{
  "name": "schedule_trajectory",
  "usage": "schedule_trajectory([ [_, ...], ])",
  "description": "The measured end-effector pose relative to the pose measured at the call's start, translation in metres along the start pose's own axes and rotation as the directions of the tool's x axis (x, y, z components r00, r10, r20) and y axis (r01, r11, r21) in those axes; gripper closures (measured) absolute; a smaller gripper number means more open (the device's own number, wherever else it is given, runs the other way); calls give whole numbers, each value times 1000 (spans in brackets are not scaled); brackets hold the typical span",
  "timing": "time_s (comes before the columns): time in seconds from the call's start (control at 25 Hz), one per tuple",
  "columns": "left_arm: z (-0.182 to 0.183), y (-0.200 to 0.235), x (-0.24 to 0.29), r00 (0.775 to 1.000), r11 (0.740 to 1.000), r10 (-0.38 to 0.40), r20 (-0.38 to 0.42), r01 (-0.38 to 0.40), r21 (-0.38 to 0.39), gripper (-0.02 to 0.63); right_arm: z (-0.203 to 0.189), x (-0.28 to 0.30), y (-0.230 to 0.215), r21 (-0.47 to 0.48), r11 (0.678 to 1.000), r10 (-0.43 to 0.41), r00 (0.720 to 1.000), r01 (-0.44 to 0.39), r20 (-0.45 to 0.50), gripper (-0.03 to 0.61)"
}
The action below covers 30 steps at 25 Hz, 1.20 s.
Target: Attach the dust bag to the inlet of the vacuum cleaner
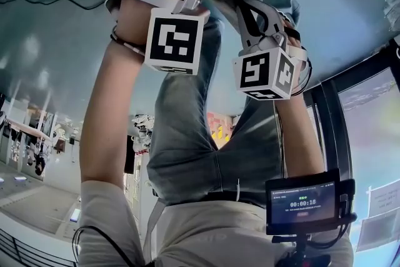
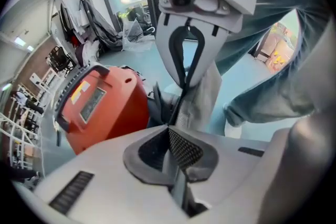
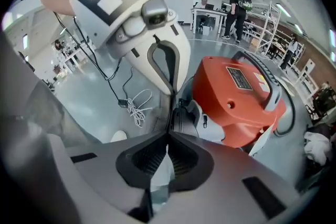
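Both tools are closed on the work. The left gripper (image 2: 170, 128) has its jaws pinched together on a fold of the pale grey dust bag (image 2: 203, 97). The right gripper (image 3: 169, 135) is likewise clamped, with a strip of the same cloth showing between its pads. The two tools point steeply down and sit close together, the bag hanging between them.

The orange vacuum cleaner (image 3: 236, 97) stands on the floor (image 3: 79, 86) just beyond the jaws. The bag hangs beside its body. Whether the cloth already touches the machine cannot be told, and the inlet itself cannot be made out with certainty in any view.

Risks noted, as judgement:
- Both grips are on thin, limp fabric near an edge. A pull against resistance at the inlet could draw the cloth out of one pinch and leave the bag hanging from one side.
- With the inlet masked by the tools and the bag, the opening may be offered askew and seat on only part of the rim.
- The machine is not held by either tool. Pressing the bag on could push it away or tip it.
- A loose coil of white cable (image 3: 135, 105) lies on the floor near the machine and could snag the hanging cloth.
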<state>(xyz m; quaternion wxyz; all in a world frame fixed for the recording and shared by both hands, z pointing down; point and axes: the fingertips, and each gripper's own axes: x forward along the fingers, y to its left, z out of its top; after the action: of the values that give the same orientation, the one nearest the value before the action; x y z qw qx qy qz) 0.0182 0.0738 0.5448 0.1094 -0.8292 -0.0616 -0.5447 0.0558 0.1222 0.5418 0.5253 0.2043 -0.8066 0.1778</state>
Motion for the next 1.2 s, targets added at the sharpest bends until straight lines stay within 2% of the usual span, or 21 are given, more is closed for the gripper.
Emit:
schedule_trajectory([
  [0.08,8,26,-11,995,994,97,36,-95,-54,611,-3,2,0,6,1000,4,1000,-4,-5,563],
  [0.12,5,35,-12,994,992,108,32,-106,-71,611,-2,3,0,1,1000,8,1000,-8,-10,563],
  [0.28,-11,11,-6,1000,997,-18,6,18,-78,611,7,-5,0,-40,999,-1,1000,0,-23,565],
  [0.4,-18,-12,-6,999,992,-39,5,39,-120,609,12,-5,-4,-44,999,-5,1000,5,-9,566],
  [0.48,-18,-18,-2,999,990,-32,10,33,-138,609,10,-4,-4,-20,999,25,1000,-25,-4,565],
  [0.6,-22,1,-3,999,978,48,13,-45,-206,609,3,-2,-4,58,993,102,995,-102,7,561],
  [0.68,-30,18,-10,992,946,129,8,-121,-300,609,-1,-1,-10,91,989,120,993,-121,11,561],
  [0.72,-36,23,-13,986,919,168,7,-154,-362,609,-4,-3,-13,97,988,119,993,-119,9,561],
  [0.76,-42,26,-16,978,882,210,6,-187,-432,609,-6,-5,-16,101,988,118,993,-119,13,561],
  [0.8,-49,31,-19,965,830,262,0,-225,-510,609,-6,-7,-20,108,986,123,992,-125,26,561],
  [0.84,-57,38,-24,947,757,322,-8,-263,-598,609,-4,-10,-23,125,981,141,989,-145,46,561],
  [0.88,-63,47,-31,924,661,383,-17,-287,-694,609,-4,-13,-24,157,971,171,983,-179,68,561],
  [0.92,-67,58,-37,901,551,432,-19,-281,-786,609,-6,-17,-22,212,953,200,975,-216,94,561],
  [0.96,-70,74,-43,888,452,460,-7,-241,-859,609,-7,-18,-17,298,925,204,970,-235,132,563],
  [1.0,-75,94,-46,888,382,460,14,-183,-906,609,-5,-16,-12,410,883,167,969,-230,185,561],
  [1.08,-93,120,-44,923,277,384,7,-108,-955,609,1,-11,-9,600,769,54,957,-222,285,561],
  [1.12,-103,111,-37,948,215,317,-34,-107,-971,609,0,-11,-9,640,728,42,948,-246,316,561],
  [1.16,-111,87,-26,970,162,233,-70,-110,-981,609,-4,-10,-8,649,708,66,941,-278,331,561],
  [1.2,-115,55,-12,987,128,143,-79,-98,-987,609,-8,-7,-5,642,706,101,939,-300,329,561],
])
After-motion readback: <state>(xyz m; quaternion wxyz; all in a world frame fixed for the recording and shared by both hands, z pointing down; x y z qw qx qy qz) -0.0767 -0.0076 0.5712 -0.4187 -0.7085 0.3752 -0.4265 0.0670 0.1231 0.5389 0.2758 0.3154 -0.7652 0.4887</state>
